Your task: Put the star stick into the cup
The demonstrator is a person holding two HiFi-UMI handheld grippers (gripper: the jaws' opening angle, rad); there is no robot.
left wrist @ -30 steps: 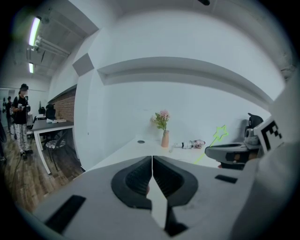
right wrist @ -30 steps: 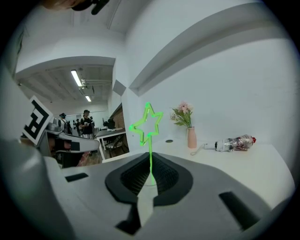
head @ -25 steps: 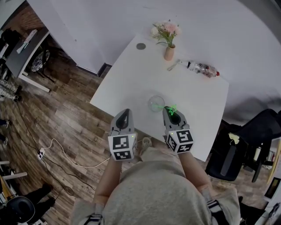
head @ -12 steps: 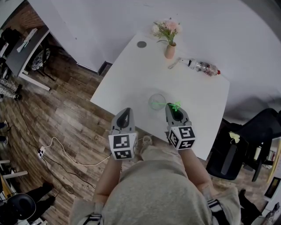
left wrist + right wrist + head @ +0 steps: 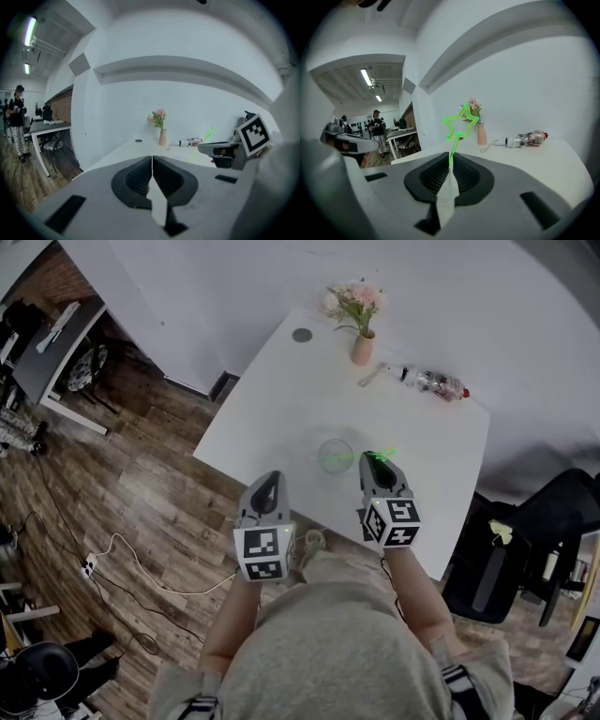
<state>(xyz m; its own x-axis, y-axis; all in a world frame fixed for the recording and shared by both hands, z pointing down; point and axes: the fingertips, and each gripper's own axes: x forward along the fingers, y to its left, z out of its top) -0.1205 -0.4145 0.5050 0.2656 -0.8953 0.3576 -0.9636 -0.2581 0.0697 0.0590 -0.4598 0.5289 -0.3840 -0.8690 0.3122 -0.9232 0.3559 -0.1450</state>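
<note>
While the star stick (image 5: 461,123) glows green, the cup (image 5: 335,456) shows faintly.

Pink vase of flowers (image 5: 361,345) sits well ahead of the right gripper (image 5: 377,461) on the white table (image 5: 281,399). 1 plastic bottle (image 5: 433,384) lies on its side just right of it, 1 dark disc (image 5: 302,335) further left. Black chair (image 5: 511,554) off to the gripper's right.

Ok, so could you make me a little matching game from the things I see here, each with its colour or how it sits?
Things:
1 star stick
2 cup
3 vase
4 bottle

Descriptions:
a lying on its side
b bright green
c clear, see-through
d pink, holding flowers

Pairs: 1-b, 2-c, 3-d, 4-a
</note>
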